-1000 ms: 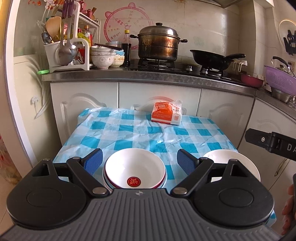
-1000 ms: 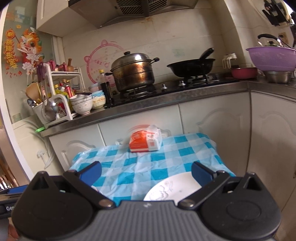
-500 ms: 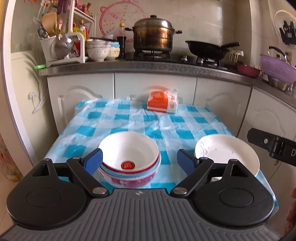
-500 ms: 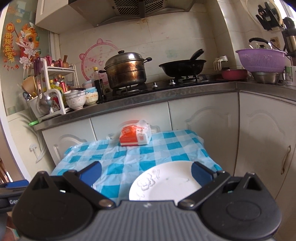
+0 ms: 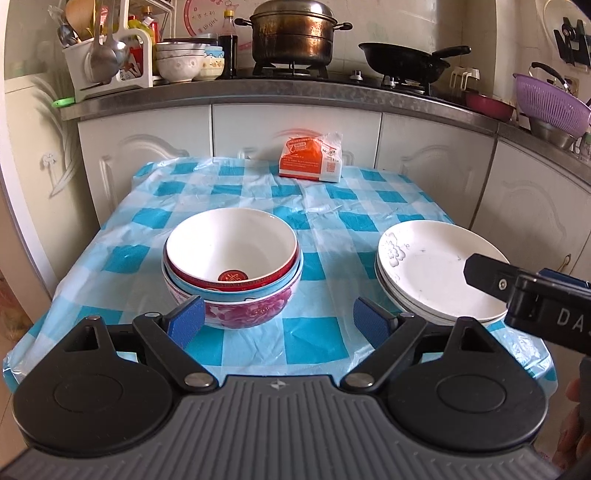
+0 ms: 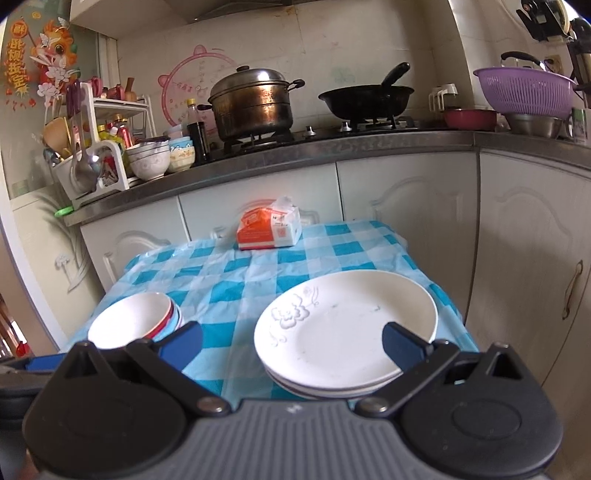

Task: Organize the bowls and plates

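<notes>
A stack of nested bowls [image 5: 232, 269] stands on the left of the blue-checked table [image 5: 258, 199]: a white one with a red rim on top, a blue one under it, a pink-flowered one at the bottom. The bowls [image 6: 135, 319] also show at lower left in the right wrist view. A stack of white plates [image 5: 439, 271] sits at the table's right. My left gripper [image 5: 277, 320] is open, just in front of the bowls, holding nothing. My right gripper [image 6: 291, 341] is open over the near rim of the plates [image 6: 345, 325], with nothing between its fingers.
An orange and white tissue pack [image 5: 312, 158] lies at the table's far edge. Behind it run white cabinets and a counter [image 5: 295, 92] with a steamer pot [image 5: 293, 31], a black wok [image 5: 404, 61], spare bowls [image 5: 179, 61] and a purple colander [image 5: 554, 103]. The right gripper's body [image 5: 532, 301] crosses the left view.
Both grippers have pulled back and risen, so the bowl stack and the plate stack now show in full farther ahead. Both stay open. Nothing on the table has moved.
</notes>
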